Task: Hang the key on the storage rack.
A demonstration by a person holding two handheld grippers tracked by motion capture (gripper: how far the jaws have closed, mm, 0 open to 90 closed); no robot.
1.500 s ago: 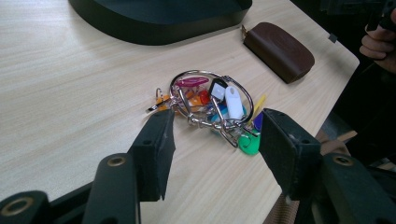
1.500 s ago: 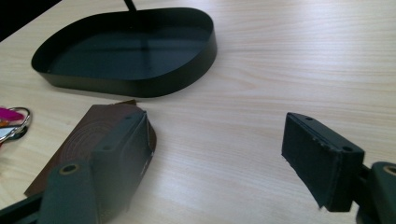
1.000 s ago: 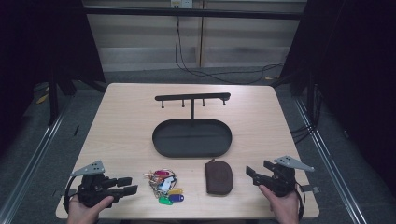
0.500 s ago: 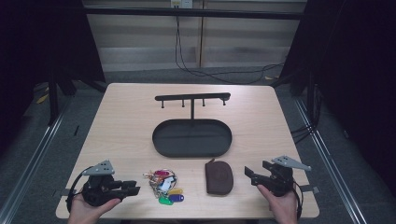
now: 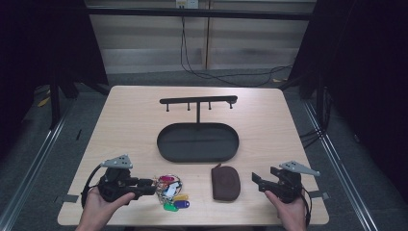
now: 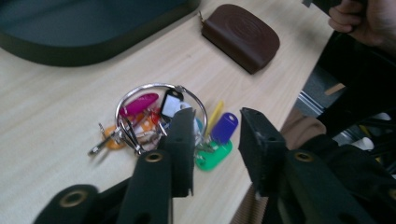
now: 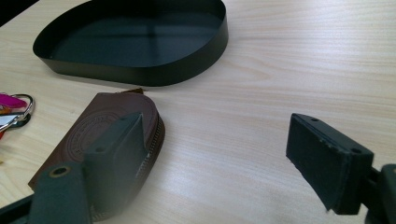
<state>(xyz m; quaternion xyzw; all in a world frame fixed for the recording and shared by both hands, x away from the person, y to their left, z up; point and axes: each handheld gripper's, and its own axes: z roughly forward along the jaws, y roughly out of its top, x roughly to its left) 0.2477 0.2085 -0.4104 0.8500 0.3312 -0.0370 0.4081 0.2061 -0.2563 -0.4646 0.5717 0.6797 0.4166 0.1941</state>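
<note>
The bunch of keys (image 5: 170, 191) lies flat on the tabletop close to its near edge, left of the middle. A large silver ring (image 6: 160, 105) carries coloured plastic tags fanned out: magenta, orange, white, yellow, blue and green. A small metal clasp sticks out from the ring towards the left edge.

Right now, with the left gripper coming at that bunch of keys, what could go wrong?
The key bunch lies near the table's front edge; a nudge from the left gripper could push the tags off. Its jaws, which have just been opening, hold nothing and stand over the loose tags rather than the metal ring, so a grip may slip. The brown pouch lies close beside.
</note>
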